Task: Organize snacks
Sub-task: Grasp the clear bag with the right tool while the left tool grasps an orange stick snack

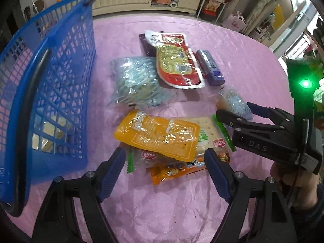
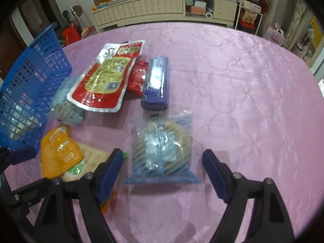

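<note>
Snack packs lie on a pink tablecloth point(image 1: 232, 46) beside a blue mesh basket point(image 1: 60, 85). My left gripper point(image 1: 165, 170) is open just before an orange pouch point(image 1: 160, 135) that lies on a cracker pack point(image 1: 206, 133). Farther off lie a blue striped bag point(image 1: 133, 81), a red-and-white pouch point(image 1: 176, 60) and a purple pack point(image 1: 210, 66). My right gripper point(image 2: 162, 170) is open around the near end of another blue striped bag point(image 2: 164, 149). It also shows in the left wrist view point(image 1: 235, 111). The basket point(image 2: 30, 89), red pouch point(image 2: 105, 77), purple pack point(image 2: 156, 83) and orange pouch point(image 2: 58, 151) show in the right wrist view.
A packet point(image 1: 46, 139) lies inside the basket. An orange wrapper point(image 1: 178, 172) sticks out under the cracker pack. A small red packet point(image 2: 137, 75) lies between the red pouch and the purple pack. A cream cabinet point(image 2: 162, 8) and shelves stand behind the table.
</note>
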The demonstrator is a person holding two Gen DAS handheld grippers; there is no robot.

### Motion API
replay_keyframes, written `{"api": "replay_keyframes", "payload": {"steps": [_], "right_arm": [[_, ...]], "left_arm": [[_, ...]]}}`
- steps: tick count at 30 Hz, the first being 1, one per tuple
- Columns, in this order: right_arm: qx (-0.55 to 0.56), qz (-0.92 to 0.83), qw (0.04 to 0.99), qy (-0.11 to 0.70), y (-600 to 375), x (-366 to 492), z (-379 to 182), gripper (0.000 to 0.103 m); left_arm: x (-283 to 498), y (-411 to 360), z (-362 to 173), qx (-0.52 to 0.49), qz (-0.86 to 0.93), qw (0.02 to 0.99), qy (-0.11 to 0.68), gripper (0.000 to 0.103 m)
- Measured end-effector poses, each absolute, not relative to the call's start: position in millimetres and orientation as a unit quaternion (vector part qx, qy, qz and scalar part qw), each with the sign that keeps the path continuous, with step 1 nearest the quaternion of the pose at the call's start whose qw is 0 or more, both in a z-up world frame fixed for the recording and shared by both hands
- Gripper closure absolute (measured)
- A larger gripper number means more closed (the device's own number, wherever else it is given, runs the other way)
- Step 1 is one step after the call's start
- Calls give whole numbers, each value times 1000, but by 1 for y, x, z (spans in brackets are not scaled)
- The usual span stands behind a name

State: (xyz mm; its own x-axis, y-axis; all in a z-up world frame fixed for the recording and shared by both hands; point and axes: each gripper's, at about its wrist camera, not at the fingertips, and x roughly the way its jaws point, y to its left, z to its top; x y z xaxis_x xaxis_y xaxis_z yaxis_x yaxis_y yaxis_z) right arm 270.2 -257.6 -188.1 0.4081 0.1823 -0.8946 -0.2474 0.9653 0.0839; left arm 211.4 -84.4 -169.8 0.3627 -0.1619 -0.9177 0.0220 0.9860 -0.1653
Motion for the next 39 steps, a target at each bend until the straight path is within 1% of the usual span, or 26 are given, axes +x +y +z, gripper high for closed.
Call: {"api": "replay_keyframes", "payload": {"steps": [1, 2, 3, 9, 12, 17, 25, 32, 37, 39], "right_arm": [[-37, 127, 844, 520, -258, 269, -187, 25], [-41, 129, 845, 517, -258, 268, -187, 36], [-49, 127, 850, 510, -258, 266, -185, 44], [-12, 164, 854, 493, -271, 249, -169, 45], [-28, 180, 862, 474, -269, 236, -154, 45], [-54, 201, 846, 491, -260, 229, -166, 45], [-29, 212, 836, 504, -277, 225, -179, 45], [-17, 219, 832, 509, -277, 234, -185, 45], [-15, 219, 832, 509, -272, 238, -183, 45], [4, 223, 828, 515, -275, 242, -183, 45]], "left_arm": [[211, -84, -169, -64, -55, 823, 562, 25], [210, -83, -168, -65, -54, 823, 562, 25], [208, -82, -166, -65, -53, 824, 561, 25], [203, -84, -163, -59, -58, 826, 558, 25], [208, -80, -166, -75, -53, 825, 558, 25], [219, -86, -165, -63, -46, 827, 556, 25], [242, -93, -181, -37, -32, 817, 574, 25], [261, -99, -189, -27, -29, 812, 582, 18], [272, -98, -194, -50, -39, 793, 606, 18], [269, -102, -194, -37, -67, 791, 607, 18]]}}
